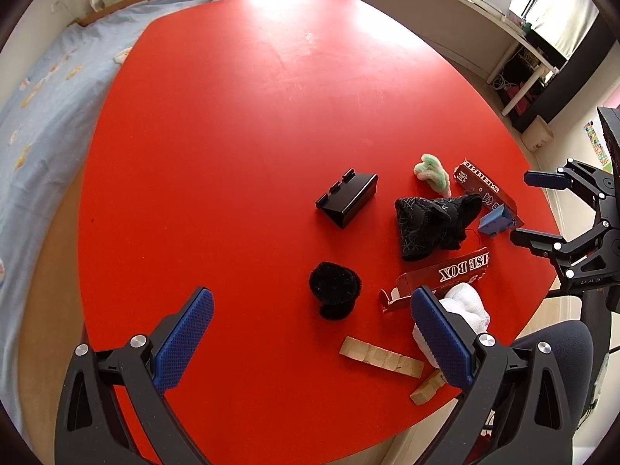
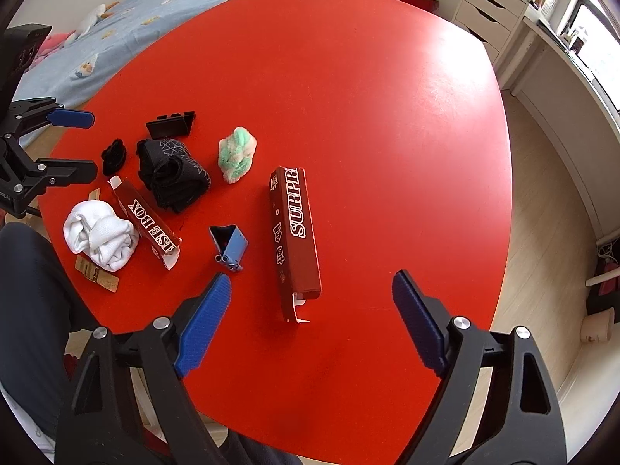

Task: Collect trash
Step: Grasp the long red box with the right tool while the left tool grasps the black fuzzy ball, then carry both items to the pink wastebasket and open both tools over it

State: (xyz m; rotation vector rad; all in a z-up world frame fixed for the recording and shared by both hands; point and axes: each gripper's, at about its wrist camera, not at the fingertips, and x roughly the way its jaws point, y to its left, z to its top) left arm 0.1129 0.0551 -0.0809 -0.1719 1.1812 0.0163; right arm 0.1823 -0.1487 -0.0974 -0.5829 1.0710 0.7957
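L tongs [image 1: 310,333] & R tongs [image 2: 310,310] open, above table [image 2: 348,116].

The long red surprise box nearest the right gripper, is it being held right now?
No, the red surprise box lies flat on the red table, and the right gripper is open above it, touching nothing.

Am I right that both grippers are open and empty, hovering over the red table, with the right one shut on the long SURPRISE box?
Not quite. The right gripper is open too, jaws apart, holding nothing; the long SURPRISE box lies flat on the red table ahead of it, as the right wrist view shows. The left gripper is open and empty as well.
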